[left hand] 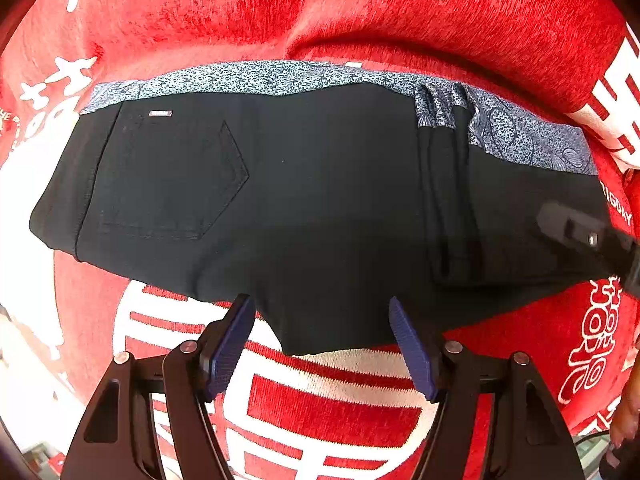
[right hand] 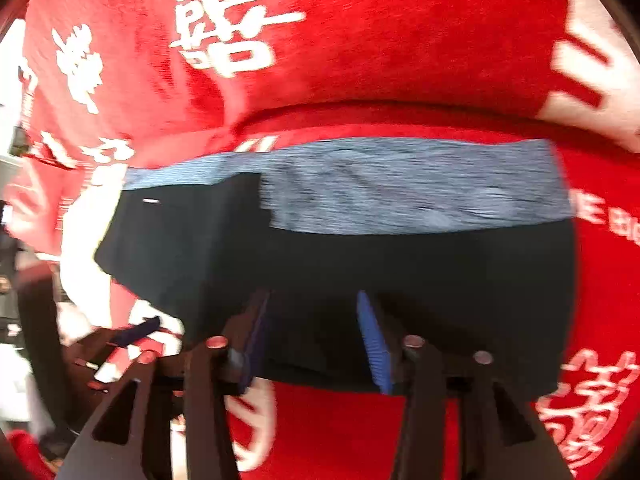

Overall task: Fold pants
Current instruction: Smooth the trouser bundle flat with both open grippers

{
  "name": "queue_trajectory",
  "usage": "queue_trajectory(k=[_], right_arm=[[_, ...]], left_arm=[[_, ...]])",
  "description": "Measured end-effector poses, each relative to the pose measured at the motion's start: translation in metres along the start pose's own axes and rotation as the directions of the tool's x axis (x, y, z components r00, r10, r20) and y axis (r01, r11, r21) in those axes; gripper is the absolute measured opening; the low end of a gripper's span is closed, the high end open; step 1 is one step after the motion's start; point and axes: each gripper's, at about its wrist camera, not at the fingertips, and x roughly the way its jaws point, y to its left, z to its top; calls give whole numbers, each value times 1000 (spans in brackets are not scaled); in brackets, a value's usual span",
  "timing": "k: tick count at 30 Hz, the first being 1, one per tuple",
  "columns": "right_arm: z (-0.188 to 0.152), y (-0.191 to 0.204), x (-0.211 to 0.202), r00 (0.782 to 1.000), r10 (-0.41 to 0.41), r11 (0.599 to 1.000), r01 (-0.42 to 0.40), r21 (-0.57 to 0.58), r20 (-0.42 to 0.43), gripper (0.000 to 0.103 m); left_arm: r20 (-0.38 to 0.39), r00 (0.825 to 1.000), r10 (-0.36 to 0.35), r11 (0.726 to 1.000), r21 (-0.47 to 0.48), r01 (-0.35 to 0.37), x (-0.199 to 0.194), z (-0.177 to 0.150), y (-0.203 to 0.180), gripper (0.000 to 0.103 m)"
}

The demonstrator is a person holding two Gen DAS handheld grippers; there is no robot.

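Note:
Black pants lie folded into a flat bundle on a red cloth with white characters, back pocket up at the left, with a blue-grey patterned inner lining showing along the far edge. My left gripper is open, its blue pads either side of the bundle's near edge, holding nothing. In the blurred right wrist view the same pants and lining show. My right gripper is open over the near edge of the pants. It also shows at the right edge of the left wrist view.
The red cloth covers the whole surface around the pants. A fold in the cloth runs just behind them. A hand shows at the lower right. Clutter and a floor edge lie at the far left.

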Motion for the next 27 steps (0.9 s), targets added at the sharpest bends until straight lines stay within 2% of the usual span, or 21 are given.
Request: queue_trajectory(k=[4,6,9,17,21,27], right_arm=[[-4,-12,10,999,4,999,-3,34,-48,61],[-3,-11,11,999,-7,1000,8,30,-43,65],[0,-3,13,999,-20,1000,21,21,-39,72],[-1,20,15,997,-72,997,72,-14,-40,73],[-3,28,13,996,-78,997,78,-9,-43,78],[-10,39,11,994,-101,995,100,-19,-46,80]], left_arm=[[0,1000,-6,1000,-7,6,-2,-1,0,70],[2,1000,-6,1000,-5,6,-4,-2,0,70],[4,1000,-2,1000,-1,2,-4,-4,2,70],[11,1000,-18,1000,-7,18,-8,-14,16,72],[12,999,-34,999,-12,34,-9,-18,24,72],[11,999,-31,999,-17,31,-9,-20,36,73]])
